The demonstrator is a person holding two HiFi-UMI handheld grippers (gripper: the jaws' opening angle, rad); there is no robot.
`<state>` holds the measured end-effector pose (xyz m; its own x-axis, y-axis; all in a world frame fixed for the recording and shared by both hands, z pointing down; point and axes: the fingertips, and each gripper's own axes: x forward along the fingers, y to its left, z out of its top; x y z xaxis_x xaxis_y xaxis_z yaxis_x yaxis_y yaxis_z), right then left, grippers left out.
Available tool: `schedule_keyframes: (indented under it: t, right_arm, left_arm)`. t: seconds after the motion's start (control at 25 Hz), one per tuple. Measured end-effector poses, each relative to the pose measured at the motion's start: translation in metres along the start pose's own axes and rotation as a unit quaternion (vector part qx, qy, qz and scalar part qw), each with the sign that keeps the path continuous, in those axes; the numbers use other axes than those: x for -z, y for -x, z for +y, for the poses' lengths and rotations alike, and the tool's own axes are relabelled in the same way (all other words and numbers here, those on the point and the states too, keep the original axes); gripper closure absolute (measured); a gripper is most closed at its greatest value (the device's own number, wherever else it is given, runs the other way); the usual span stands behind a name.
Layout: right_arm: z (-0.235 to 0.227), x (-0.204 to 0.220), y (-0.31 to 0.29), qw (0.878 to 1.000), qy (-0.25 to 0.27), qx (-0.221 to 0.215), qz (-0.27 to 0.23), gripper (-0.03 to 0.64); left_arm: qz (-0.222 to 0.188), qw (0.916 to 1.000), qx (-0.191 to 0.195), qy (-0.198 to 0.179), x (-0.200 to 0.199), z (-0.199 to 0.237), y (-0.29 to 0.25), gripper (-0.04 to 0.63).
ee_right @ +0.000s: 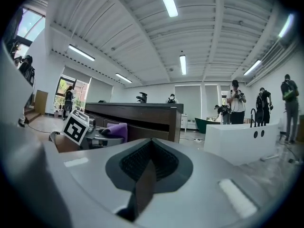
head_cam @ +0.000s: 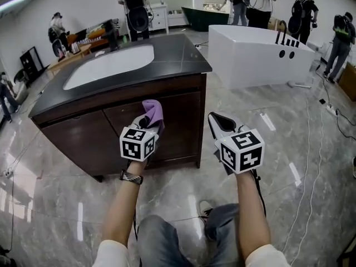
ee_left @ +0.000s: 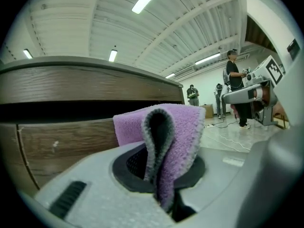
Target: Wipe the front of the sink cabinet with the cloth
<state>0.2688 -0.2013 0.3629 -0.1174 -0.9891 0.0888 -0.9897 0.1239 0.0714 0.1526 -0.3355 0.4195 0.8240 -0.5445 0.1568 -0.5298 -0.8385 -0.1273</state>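
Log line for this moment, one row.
left gripper: shut on folded purple microfibre cloth | cloth: at dark wooden sink cabinet front, contact unclear | right gripper: shut, empty

The left forearm [head_cam: 123,207] and right forearm [head_cam: 251,210] reach toward 12 o'clock, side by side. The left gripper [head_cam: 147,121] pinches a folded cloth [head_cam: 153,110]. The right gripper [head_cam: 218,122], at its 3 o'clock, has its jaws closed together on nothing.

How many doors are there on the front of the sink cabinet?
2: the left door and the right door, which the cloth in the left tongs partly covers.
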Motion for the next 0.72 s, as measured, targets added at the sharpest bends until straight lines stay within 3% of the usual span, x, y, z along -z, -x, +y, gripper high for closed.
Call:
schedule_keyframes:
  t: [0.32, 0.48, 0.72]
  right_arm:
    - [-0.03, 0.012, 0.015, 0.999, -0.034, 0.029, -0.001, 0.612]
    - [-0.043, 0.01, 0.019, 0.999, -0.026, 0.045, -0.001, 0.612]
    - [-0.051, 0.0, 0.026, 0.998, -0.05, 0.039, -0.026, 0.612]
  left_arm:
    - [-0.008, 0.9981, 0.061, 0.006, -0.023, -0.062, -0.063, 0.546]
    - [-0.012, 0.9959, 0.09, 0.003, -0.031, -0.095, -0.086, 0.546]
    - [-0.018, 0.9865, 0.162, -0.014, -0.021, -0.141, -0.096, 0.546]
